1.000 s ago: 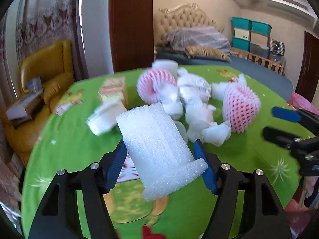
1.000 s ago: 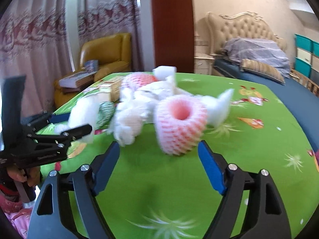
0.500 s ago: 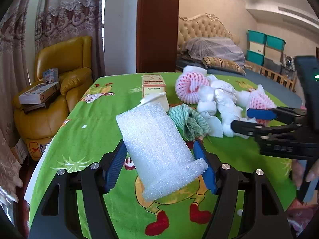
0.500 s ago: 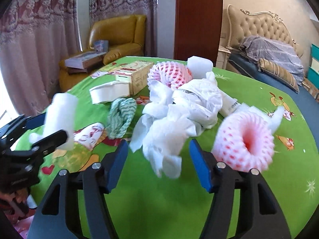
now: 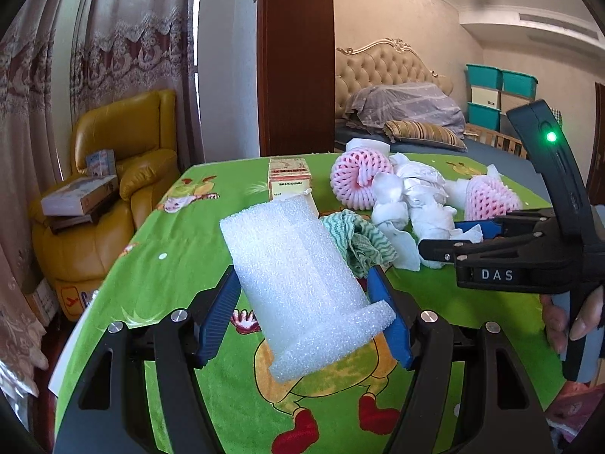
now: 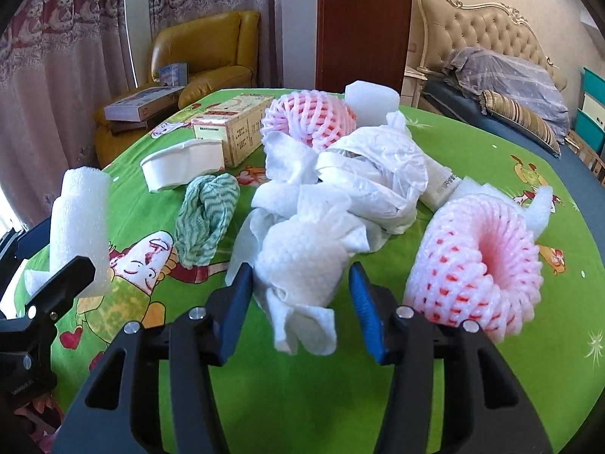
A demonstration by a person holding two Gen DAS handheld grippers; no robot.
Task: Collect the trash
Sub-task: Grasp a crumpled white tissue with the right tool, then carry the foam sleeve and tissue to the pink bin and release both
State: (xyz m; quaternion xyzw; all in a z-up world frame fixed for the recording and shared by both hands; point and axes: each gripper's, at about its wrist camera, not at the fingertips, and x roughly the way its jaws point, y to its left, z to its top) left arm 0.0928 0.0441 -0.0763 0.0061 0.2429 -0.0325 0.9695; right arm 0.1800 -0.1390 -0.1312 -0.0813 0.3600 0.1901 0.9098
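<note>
A crumpled white paper towel [image 6: 302,261] is seen at the near edge of the trash heap on the green cartoon-print desk [image 6: 491,397], lying straight ahead of the right hand-held gripper [image 6: 300,304] and already framed between its blue pads [image 6: 365,314]; its long axis runs roughly along the fingers, a loose tail hanging toward the camera. The right jaws are held at a middling gap, bracketing the wad; whether the pads touch it cannot be told, and no squeeze is visible. A closing pinch is judged to be all that the pickup needs. Behind the towel, a white plastic bag [image 6: 378,178] and two pink foam fruit nets [image 6: 480,265] are piled, with a green-striped cloth [image 6: 206,223] to the left. The left hand-held gripper [image 5: 302,317], farther from the heap, is occupied: a white foam sleeve [image 5: 298,283] is clamped between its pads and held tilted above the desk.
</note>
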